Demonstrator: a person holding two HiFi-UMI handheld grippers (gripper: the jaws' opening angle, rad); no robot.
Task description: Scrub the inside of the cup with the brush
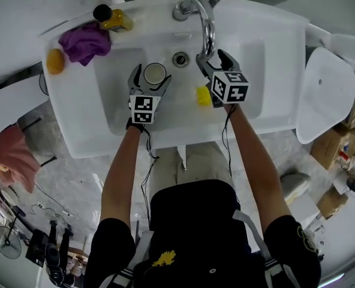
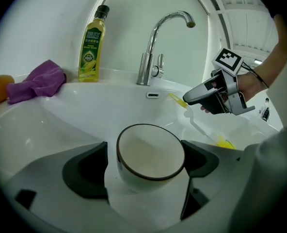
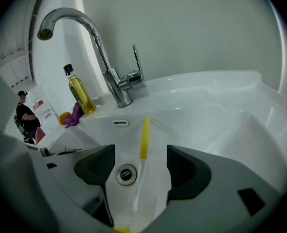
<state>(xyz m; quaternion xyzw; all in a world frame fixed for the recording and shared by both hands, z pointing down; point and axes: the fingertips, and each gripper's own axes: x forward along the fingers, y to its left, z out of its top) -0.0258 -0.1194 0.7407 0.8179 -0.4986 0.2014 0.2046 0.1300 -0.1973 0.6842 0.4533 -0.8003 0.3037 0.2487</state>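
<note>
The white glazed cup with a thin dark rim point(image 2: 151, 152) stands upright on the floor of the white ceramic sink point(image 1: 273, 53), directly between the spread jaws of the left gripper point(image 2: 143, 168). Both pads are clear of its wall, so it is not yet gripped. It looks rigid and fairly heavy, probably slick on the smooth basin and likely to chip if knocked. A squeeze across the wall just below the rim seems the safest hold. The slender brush with a clear stem and yellow ends point(image 3: 144, 137) lies flat on the basin floor between the wide-open jaws of the right gripper point(image 3: 141, 166), untouched. Its yellow stick end points away from the gripper toward the tap, and the bulkier yellow end sits close under the gripper's base. It appears light and thin, apt to roll or swivel, so the stem near the stick end is the best place to pinch it.
</note>
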